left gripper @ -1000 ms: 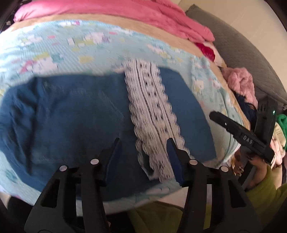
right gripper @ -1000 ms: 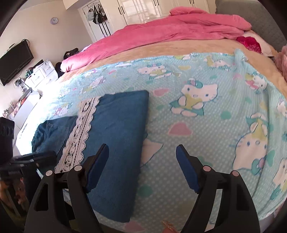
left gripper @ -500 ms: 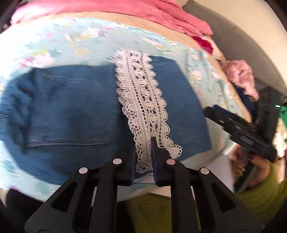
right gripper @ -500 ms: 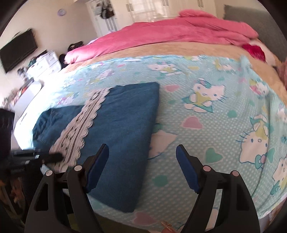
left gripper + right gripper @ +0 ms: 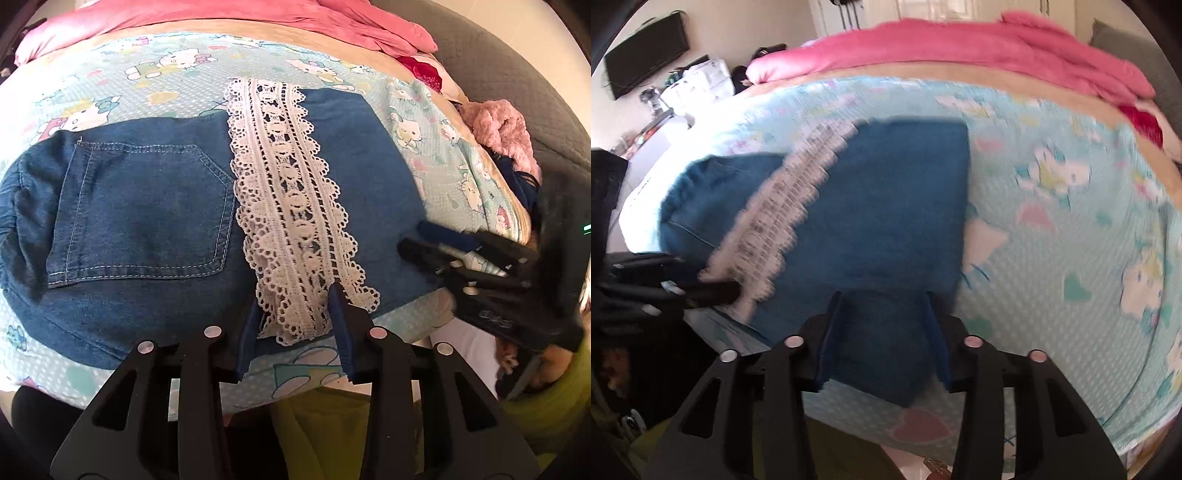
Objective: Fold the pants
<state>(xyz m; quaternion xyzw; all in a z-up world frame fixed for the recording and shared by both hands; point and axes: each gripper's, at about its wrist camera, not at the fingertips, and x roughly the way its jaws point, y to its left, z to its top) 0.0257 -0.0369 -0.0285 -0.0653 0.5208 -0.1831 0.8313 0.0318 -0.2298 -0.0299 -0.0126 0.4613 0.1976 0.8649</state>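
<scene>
The denim pants (image 5: pixel 155 218) lie flat on the bed (image 5: pixel 177 77), already doubled along their length, with the back pocket (image 5: pixel 144 210) facing up and a white lace band (image 5: pixel 291 206) running across the top layer towards the near edge. The left claw (image 5: pixel 295 321) sits at that near edge with its jaws partly parted, one blue pad either side of the lace end; the lace lies between them, but I cannot tell whether it is pinched or only straddled. The right claw (image 5: pixel 882 339) is at the near corner of the folded leg end, its jaws also partly parted and straddling a bunch of denim (this view is blurred, so a firm grip cannot be confirmed).

The step in hand looks like taking hold of the near edge at two places in order to carry it over for the next fold. To do it well, each claw should close on every layer of cloth at its spot, not the lace alone, since lace pulled by itself would stretch and leave the denim behind. Both grips want to sit at the same depth from the edge, so the fold line comes out straight. The lift should be low and even, both hands travelling together, with the far edge lying undisturbed on the patterned sheet (image 5: pixel 1052 236).
</scene>
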